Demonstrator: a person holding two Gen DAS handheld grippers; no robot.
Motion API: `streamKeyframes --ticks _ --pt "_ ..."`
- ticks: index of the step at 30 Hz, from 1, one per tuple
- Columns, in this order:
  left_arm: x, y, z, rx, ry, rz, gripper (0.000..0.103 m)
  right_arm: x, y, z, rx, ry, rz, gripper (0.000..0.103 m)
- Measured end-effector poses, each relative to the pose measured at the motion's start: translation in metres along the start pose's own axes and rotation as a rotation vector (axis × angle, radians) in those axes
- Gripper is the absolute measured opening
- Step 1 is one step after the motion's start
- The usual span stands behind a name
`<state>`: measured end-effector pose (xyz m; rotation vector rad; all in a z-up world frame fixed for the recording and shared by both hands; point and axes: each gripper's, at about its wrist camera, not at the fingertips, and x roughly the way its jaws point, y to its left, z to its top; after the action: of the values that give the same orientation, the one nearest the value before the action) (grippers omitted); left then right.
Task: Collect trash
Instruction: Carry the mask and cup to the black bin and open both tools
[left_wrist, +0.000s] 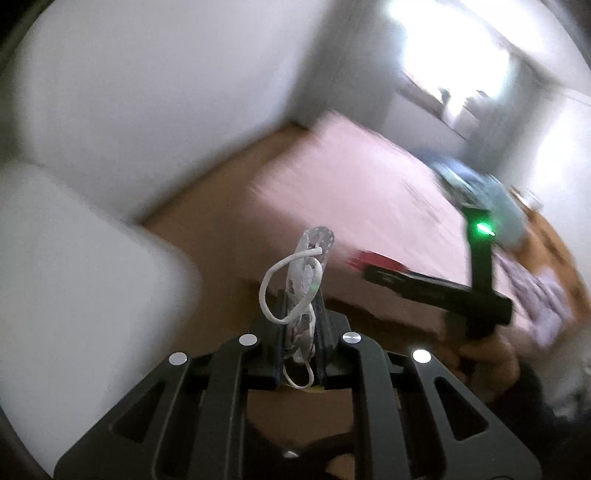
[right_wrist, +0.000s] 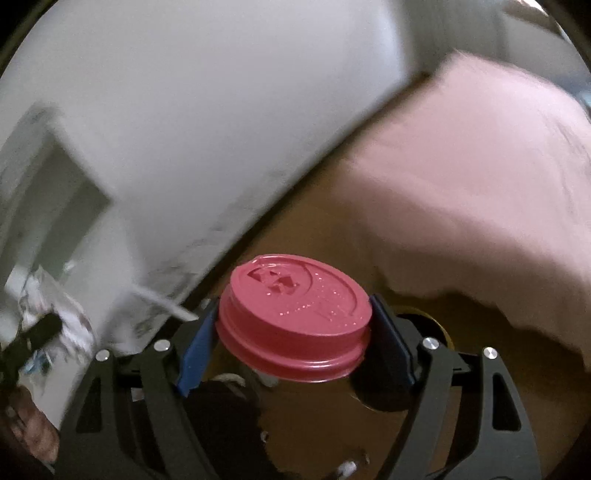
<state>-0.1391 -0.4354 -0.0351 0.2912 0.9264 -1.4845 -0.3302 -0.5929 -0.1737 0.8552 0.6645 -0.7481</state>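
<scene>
My left gripper (left_wrist: 301, 314) is shut on a crumpled white face mask (left_wrist: 314, 254) with white ear loops, held upright between the fingers. My right gripper (right_wrist: 293, 328) is shut on a cup with a red plastic lid (right_wrist: 295, 314); the lid fills the gap between the blue-padded fingers (right_wrist: 195, 354). The cup's body is hidden below the lid. In the left wrist view the right gripper (left_wrist: 439, 291) appears at the right, with the red lid (left_wrist: 376, 260) at its tip. In the right wrist view the left gripper (right_wrist: 40, 332) and the mask (right_wrist: 62, 310) show at the far left.
A bed with a pink cover (left_wrist: 351, 184) stands ahead on a brown wooden floor (left_wrist: 218, 199). A white wall (left_wrist: 147, 92) runs along the left. Clothes (left_wrist: 491, 192) lie at the bed's far right. A bright window (left_wrist: 443, 48) is at the back. Both views are motion-blurred.
</scene>
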Motion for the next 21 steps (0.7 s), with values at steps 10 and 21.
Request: streamKeyframes --ticks 10,21 --pt "0.269 -0.004 -0.062 0.025 0.401 -0.125 0.012 0.125 -0.13 -0.051 0.312 0.263 -0.093 0.077" --pt "0.305 -0.041 -0.071 0.248 0.366 0.046 0.071 0.134 -0.171 -0.061 0.368 0.276 -0.075 0.078"
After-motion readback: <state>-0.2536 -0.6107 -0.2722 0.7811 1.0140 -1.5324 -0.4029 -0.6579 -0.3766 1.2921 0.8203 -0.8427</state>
